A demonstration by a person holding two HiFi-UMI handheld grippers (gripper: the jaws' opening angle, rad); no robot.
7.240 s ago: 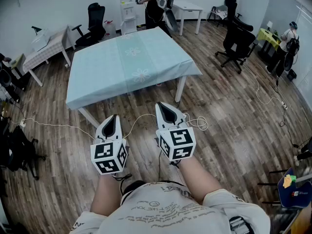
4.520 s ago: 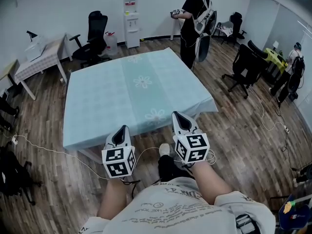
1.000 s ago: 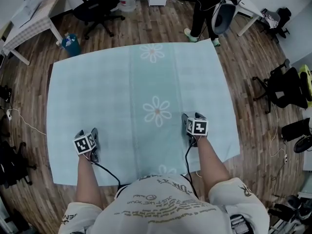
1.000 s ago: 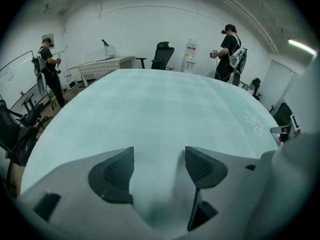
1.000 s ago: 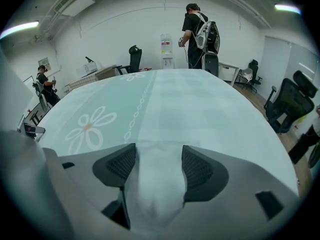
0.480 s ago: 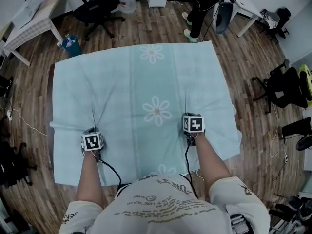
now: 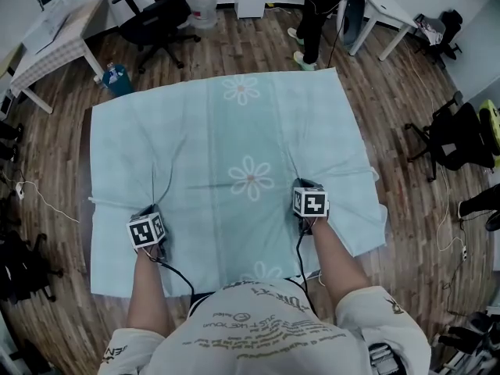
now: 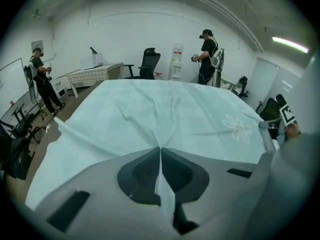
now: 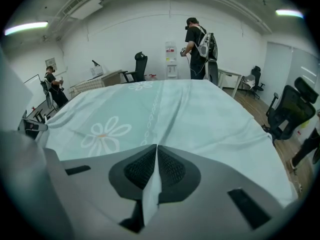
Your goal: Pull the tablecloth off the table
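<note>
Left tongs [image 8: 160, 149], right tongs [image 9: 156, 147] — both clamped.

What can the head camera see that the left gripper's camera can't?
Only the head view: the person's arms, the left gripper and right gripper from above, and all four edges of the tablecloth. Only the left gripper view: its jaws shut on a pinched fold of cloth, and a person by the left wall. Both: the daisy print, the black chair, the standing person at the far side.

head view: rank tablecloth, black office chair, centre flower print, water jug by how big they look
1. tablecloth
2. black office chair
3. centre flower print
4. water jug, which is farther from the camera, so this holds for looks only
</note>
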